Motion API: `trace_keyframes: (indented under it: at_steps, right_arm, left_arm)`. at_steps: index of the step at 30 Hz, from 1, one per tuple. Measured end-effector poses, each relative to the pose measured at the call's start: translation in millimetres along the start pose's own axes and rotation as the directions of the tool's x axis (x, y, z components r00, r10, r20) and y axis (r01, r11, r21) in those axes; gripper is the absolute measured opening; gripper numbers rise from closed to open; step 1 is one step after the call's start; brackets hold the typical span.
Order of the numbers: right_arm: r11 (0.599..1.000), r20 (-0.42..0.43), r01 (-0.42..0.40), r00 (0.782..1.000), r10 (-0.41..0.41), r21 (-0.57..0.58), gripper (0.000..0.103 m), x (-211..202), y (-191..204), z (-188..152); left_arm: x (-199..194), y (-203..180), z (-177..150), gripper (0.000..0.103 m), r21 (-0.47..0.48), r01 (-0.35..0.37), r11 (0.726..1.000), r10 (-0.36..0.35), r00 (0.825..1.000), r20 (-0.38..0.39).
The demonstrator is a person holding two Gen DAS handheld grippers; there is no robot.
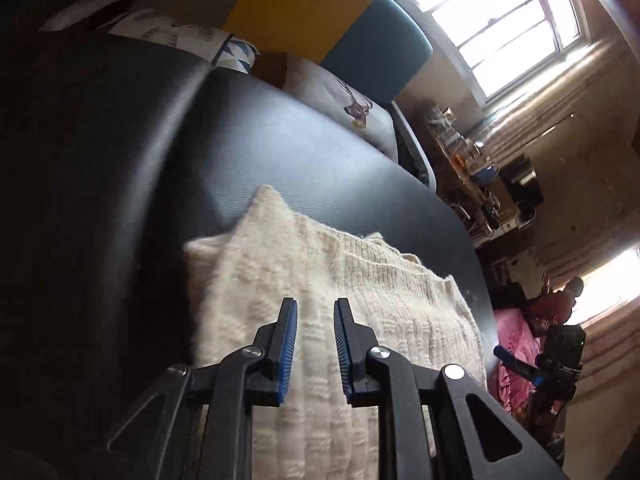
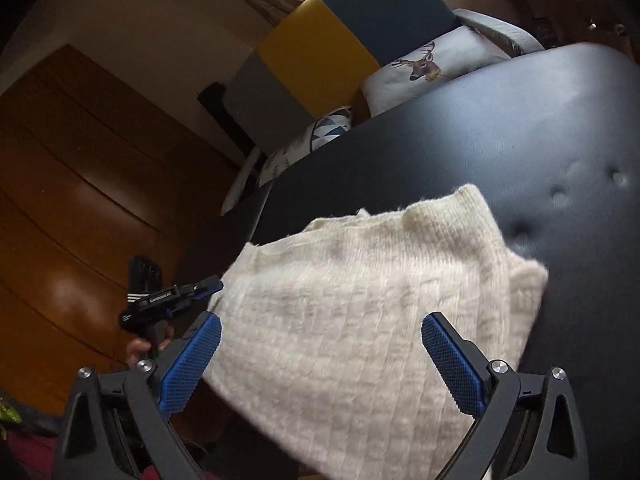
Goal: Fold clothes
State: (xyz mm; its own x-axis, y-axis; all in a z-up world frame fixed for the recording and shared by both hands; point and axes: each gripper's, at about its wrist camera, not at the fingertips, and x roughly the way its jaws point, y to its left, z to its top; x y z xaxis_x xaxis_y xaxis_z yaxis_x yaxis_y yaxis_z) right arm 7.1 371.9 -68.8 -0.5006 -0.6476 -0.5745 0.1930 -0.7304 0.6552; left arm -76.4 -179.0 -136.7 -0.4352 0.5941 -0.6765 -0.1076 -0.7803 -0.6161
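With both grippers' jaws parted and holding nothing, left (image 1: 316, 312) narrowly and right (image 2: 320, 344) widely, the sweater (image 2: 360, 300) overhanging the tabletop (image 2: 520, 140) at lower centre may slide off.

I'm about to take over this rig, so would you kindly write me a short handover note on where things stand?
Left gripper: open, fingers apart above the sweater, nothing between them.
Right gripper: wide open, holding nothing.
Cream knit sweater: lies in a folded bundle on the black padded table, its near edge at the table's edge.
Done: it looks folded at least once and released.
Left: check whether the bundle needs another fold or a tidy; judge that yourself.
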Motion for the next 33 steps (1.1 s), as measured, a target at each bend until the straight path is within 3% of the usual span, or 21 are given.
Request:
trace_keyframes:
  at_steps: [3,5,8,13,18,21,26,33]
  right_arm:
    - [0.999,-0.058,0.050,0.997,-0.050,-0.003,0.102,4,4,-24]
    - [0.983,-0.110,0.181,0.977,-0.182,-0.025,0.102,16,-1,-34]
    - [0.958,-0.148,0.272,0.948,-0.282,-0.086,0.103,36,-4,-44]
    - [0.913,-0.157,0.355,0.908,-0.388,-0.203,0.103,60,5,-50]
    - [0.889,-0.169,0.396,0.883,-0.437,-0.230,0.103,67,6,-50]
    - [0.880,-0.177,0.416,0.871,-0.458,-0.228,0.103,74,7,-48]
    - [0.864,-0.191,0.447,0.850,-0.491,-0.232,0.103,84,9,-44]
    - [0.862,-0.199,0.457,0.844,-0.498,-0.218,0.103,92,8,-37]
  left_arm:
    - [-28,35,-12,0.022,-0.065,0.000,0.998,0.003,0.999,0.034]
    - [-37,54,-21,0.023,-0.107,-0.012,0.994,0.014,1.000,0.021]
    - [-47,67,-33,0.024,-0.111,-0.017,0.994,0.019,1.000,0.013]
    - [-45,84,-27,0.029,-0.179,0.111,0.978,-0.108,0.994,0.022]
    - [-21,87,-13,0.037,-0.213,0.215,0.953,-0.218,0.976,0.011]
    - [-3,84,0,0.039,-0.194,0.222,0.956,-0.231,0.973,-0.024]
    - [23,82,15,0.039,-0.126,0.136,0.983,-0.148,0.985,-0.090]
    - [44,68,16,0.043,-0.070,0.222,0.972,-0.230,0.965,-0.123]
